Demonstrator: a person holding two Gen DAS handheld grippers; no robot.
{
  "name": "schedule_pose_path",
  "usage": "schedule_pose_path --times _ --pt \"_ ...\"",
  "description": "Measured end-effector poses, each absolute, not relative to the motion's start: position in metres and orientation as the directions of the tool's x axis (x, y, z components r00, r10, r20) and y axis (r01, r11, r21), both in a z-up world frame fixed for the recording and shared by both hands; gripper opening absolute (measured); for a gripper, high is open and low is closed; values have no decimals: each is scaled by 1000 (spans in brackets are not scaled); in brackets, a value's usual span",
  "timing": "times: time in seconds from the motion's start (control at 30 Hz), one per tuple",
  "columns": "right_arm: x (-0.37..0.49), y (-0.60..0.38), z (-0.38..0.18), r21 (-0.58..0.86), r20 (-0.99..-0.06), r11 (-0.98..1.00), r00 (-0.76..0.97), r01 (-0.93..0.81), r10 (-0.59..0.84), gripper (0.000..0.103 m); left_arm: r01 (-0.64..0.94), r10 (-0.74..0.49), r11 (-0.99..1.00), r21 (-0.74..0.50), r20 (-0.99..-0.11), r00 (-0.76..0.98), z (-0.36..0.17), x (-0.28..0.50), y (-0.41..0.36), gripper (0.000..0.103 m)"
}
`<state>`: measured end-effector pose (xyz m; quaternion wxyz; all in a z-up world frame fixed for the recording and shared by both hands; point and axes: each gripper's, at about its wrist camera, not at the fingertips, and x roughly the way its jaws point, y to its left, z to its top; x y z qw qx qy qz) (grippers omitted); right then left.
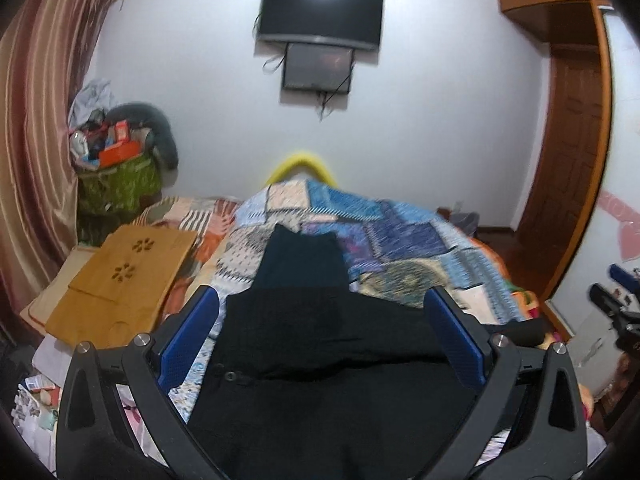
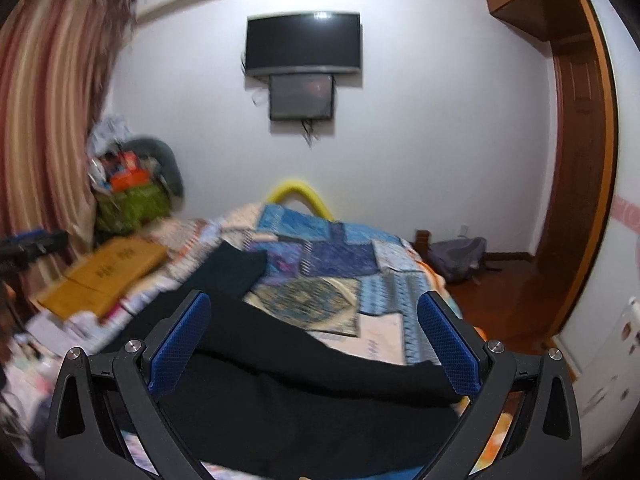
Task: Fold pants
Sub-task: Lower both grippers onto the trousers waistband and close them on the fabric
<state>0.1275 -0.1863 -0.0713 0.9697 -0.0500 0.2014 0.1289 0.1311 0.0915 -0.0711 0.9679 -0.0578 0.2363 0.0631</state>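
Note:
Black pants [image 1: 320,340] lie spread on a patchwork quilt [image 1: 400,240] covering the bed, waist end near me, legs reaching away. My left gripper [image 1: 320,300] hovers above the waist area with its blue pads [image 1: 192,328] wide apart and nothing between them. In the right wrist view the pants [image 2: 288,372] run diagonally from lower right to upper left over the quilt [image 2: 340,264]. My right gripper [image 2: 314,300] is open above them, blue pads [image 2: 448,344] spread, holding nothing. The right gripper's body [image 1: 616,304] shows at the left view's right edge.
A wooden lap board [image 1: 120,280] lies on the bed's left side. A green bag full of clutter [image 1: 120,176] stands by the striped curtain [image 1: 36,140]. A TV [image 1: 320,12] hangs on the far wall. A backpack [image 2: 460,256] sits on the floor by the wooden door [image 2: 580,180].

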Motion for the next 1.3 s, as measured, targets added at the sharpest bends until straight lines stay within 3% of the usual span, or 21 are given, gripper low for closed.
schedule_pose_path --times 0.47,0.57,0.7,0.97,1.1,1.13,1.17,1.2,1.23,1.27,1.3 --pt "242 -186 -144 13 -717 927 643 -374 269 102 -241 154 970 26 -835 529 -237 278 228 103" --pt "258 -176 -153 30 -748 904 591 -425 302 102 -226 139 974 25 -853 503 -257 299 241 103" --pt "280 -152 -170 39 -784 873 527 -486 328 101 -202 46 978 -55 -884 465 -275 337 250 84" --pt "310 -131 -202 43 -846 824 417 -566 331 80 -212 -77 964 -160 -933 352 -325 389 260 84" --pt "327 -129 -216 79 -874 811 351 -580 336 75 -207 -118 955 -211 -915 387 -327 378 265 83" --pt "333 -127 -224 90 -890 810 317 -580 326 63 -208 -116 955 -210 -914 388 -328 375 265 80" --pt "337 -125 -232 118 -905 810 273 -574 326 45 -207 -112 957 -205 -915 388 -327 371 263 79" --pt "340 -125 -236 161 -906 813 244 -560 347 41 -205 -105 959 -197 -915 389 -327 369 262 75" --pt "340 -126 -235 195 -898 813 234 -549 374 31 -199 -89 964 -179 -916 392 -325 364 260 72" --pt "340 -125 -234 222 -893 808 218 -546 393 12 -193 -71 968 -158 -917 393 -323 359 256 69" --pt "339 -123 -232 257 -889 801 194 -540 416 8 -191 -64 970 -150 -917 394 -322 356 255 62"
